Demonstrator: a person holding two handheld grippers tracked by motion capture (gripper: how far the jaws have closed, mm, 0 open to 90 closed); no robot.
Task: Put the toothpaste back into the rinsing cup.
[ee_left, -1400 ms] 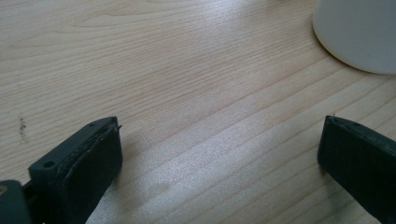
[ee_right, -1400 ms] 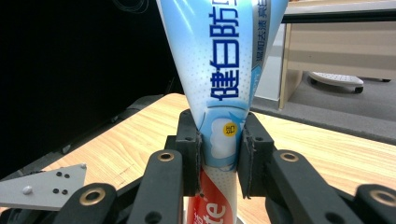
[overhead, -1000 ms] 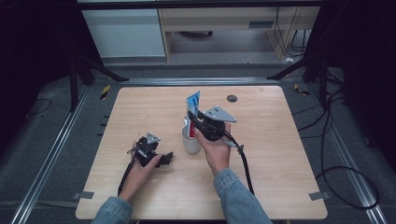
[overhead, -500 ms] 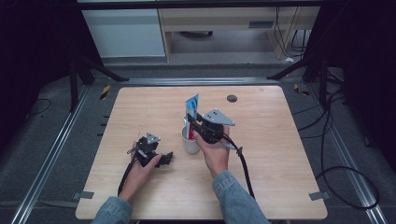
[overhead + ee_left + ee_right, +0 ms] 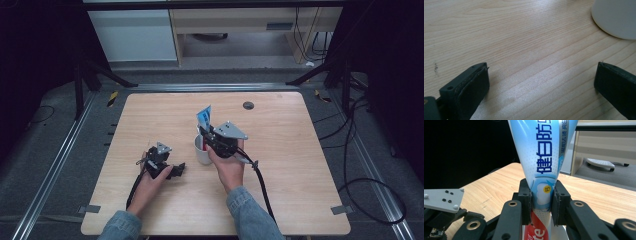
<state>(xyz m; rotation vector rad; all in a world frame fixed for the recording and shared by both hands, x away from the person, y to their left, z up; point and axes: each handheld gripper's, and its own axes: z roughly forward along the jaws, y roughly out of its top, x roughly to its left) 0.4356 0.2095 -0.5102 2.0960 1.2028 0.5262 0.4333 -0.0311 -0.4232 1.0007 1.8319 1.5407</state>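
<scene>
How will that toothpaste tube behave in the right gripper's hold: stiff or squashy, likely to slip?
The toothpaste tube looks soft: the right gripper pinches its body in, so it will probably dent and bend. Its glossy skin may slide if the grip loosens. Standing tall in the white cup, it could well tip the cup if pushed sideways.

My right gripper (image 5: 209,136) sits near the middle of the table (image 5: 300,165), above the white cup (image 5: 202,151), its fingers closed on the toothpaste tube (image 5: 204,118). The tube stands nearly upright, its blue crimped end pointing up and away from me, its lower part down in the cup. My left gripper (image 5: 177,170) rests low on the wood, just left of the cup and apart from it, pointing toward it. 1 small dark round disc (image 5: 248,105) lies near the far edge, well apart from everything else.
</scene>
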